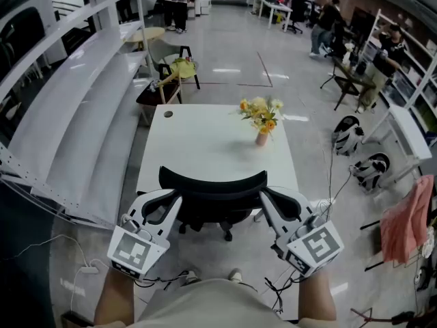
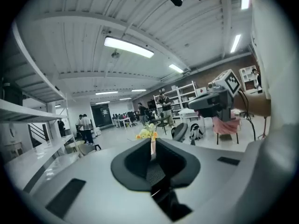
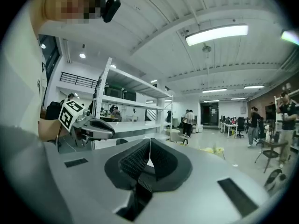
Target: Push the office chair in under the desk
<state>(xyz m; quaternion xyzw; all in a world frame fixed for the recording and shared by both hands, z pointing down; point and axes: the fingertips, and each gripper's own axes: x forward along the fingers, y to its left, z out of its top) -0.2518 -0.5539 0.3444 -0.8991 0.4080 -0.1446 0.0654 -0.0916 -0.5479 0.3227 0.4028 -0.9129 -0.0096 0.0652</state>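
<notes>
The black office chair [image 1: 213, 182] stands at the near edge of the white desk [image 1: 205, 139], with its curved backrest toward me and its seat and base partly hidden under it. My left gripper [image 1: 175, 198] lies against the backrest's left end and my right gripper [image 1: 265, 197] against its right end. In the left gripper view the left gripper [image 2: 153, 147] has its jaws drawn together to a thin slit with nothing in it. The right gripper [image 3: 149, 152] in its own view is shut with nothing between its pads. A vase of yellow flowers [image 1: 261, 117] stands on the desk.
Long white shelves [image 1: 75, 115] run along the left. A wooden chair [image 1: 179, 68] stands beyond the desk. Two bags [image 1: 347, 134] lie on the floor at the right, near a pink cloth [image 1: 406, 217]. Cables [image 1: 82, 270] trail by my feet. People stand far off.
</notes>
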